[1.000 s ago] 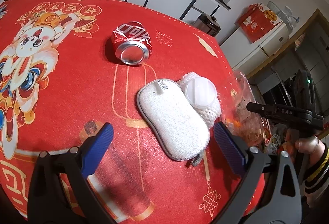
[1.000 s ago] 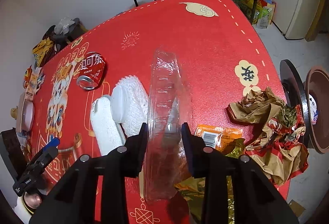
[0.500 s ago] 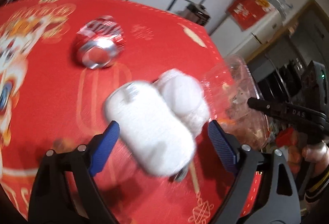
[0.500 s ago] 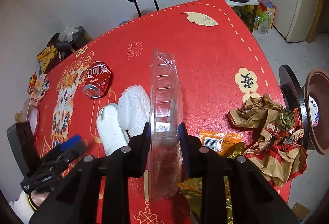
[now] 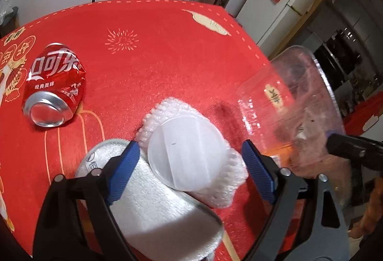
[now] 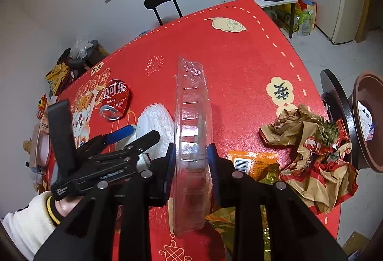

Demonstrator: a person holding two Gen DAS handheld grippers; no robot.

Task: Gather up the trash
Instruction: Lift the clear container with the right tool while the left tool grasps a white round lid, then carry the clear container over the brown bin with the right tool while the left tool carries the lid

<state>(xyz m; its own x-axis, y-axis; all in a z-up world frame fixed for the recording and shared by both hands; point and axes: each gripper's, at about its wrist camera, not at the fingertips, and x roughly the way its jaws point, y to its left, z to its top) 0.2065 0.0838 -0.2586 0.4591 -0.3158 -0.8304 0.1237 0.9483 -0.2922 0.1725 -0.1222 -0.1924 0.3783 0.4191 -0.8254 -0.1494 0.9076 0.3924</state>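
Red bench cloth (image 5: 172, 50) with gold firework and cloud prints; crushed red can (image 5: 53, 83) (white lettering, silver end); white foam net (image 5: 229, 172); brown-and-red crumpled paper (image 6: 311, 141).

crushed red aluminium soda can (image 5: 53, 83), near the left edge of the red printed tablecloth (image 5: 167, 45): white chinese coca-cola lettering. gold-and-black round chinese character emblem (image 6: 280, 91), near the tablecloth's right edge. orange snack wrapper (image 6: 251, 161): barcode, digits unreadable.
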